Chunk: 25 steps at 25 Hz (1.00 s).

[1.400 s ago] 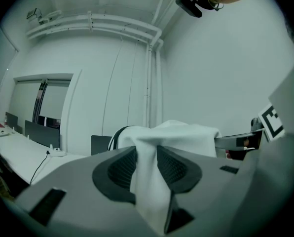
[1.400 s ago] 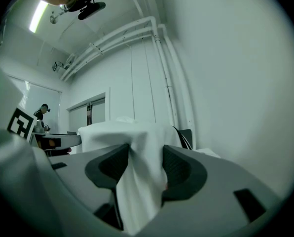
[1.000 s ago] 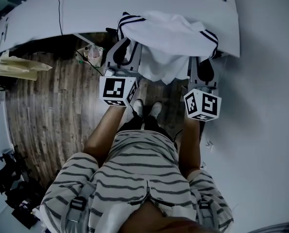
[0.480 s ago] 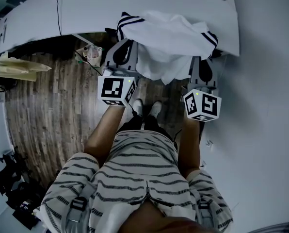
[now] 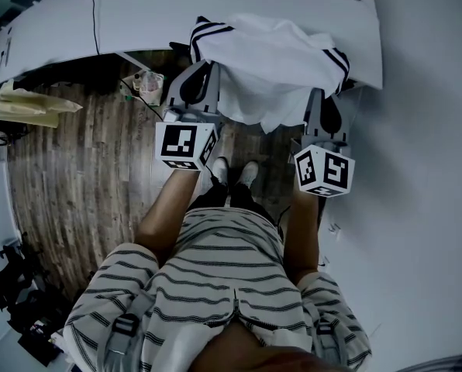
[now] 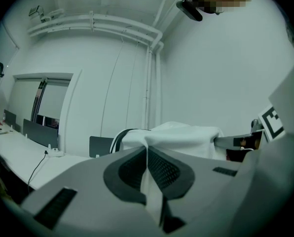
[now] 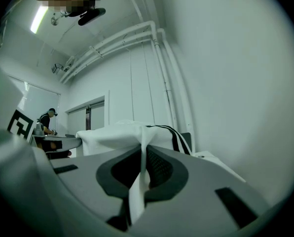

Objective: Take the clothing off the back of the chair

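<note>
View from beside the person, who stands facing a white desk [image 5: 177, 6]. The shirt [image 5: 270, 64], white with dark stripes at its edges, hangs draped over the chair back (the cloth covers the back almost wholly) just in front of the desk's near edge. Left gripper [image 5: 202, 84]: held level at the shirt's left side, jaws together with a fold of white cloth pinched between the pads, as its own view shows [image 6: 147, 154]; the rest of the shirt [image 6: 181, 135] rises just beyond the jaws. Right gripper [image 5: 324, 107]: held level at the shirt's right side, jaws likewise clamped on a fold of the cloth [image 7: 143, 159], with the striped edge [image 7: 174, 135] just past the tips. Both marker cubes sit above the person's forearms. The person's shoes [image 5: 235, 173] rest on the wooden floor [image 5: 76, 169] between the two grippers, near the hanging hem. A dark cable [image 5: 96, 22] runs across the desk's left part.
</note>
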Tool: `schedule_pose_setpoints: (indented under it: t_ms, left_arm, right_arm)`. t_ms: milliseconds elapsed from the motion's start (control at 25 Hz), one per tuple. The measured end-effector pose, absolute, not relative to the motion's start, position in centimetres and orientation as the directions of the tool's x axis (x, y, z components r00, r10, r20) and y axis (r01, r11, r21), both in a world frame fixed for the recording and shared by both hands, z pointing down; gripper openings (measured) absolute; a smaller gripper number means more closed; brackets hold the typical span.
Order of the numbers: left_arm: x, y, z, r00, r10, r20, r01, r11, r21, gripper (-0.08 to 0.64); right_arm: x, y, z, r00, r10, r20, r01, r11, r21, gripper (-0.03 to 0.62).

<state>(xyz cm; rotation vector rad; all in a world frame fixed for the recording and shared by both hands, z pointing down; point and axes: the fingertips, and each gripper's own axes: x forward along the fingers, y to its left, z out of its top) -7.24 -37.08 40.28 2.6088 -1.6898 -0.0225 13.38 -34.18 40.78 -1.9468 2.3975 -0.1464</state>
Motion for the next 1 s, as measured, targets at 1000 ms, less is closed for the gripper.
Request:
schedule_pose_setpoints:
  t_ms: [1000]
  left_arm:
    - [-7.8, -34.8, 36.4, 0.403, -0.913, -0.056, -0.913, -0.406, 0.039, 0.029]
  right_arm:
    - [12.9, -32.2, 37.2, -0.198, -0.980, -0.025, -0.976, 0.199, -0.082, 0.031]
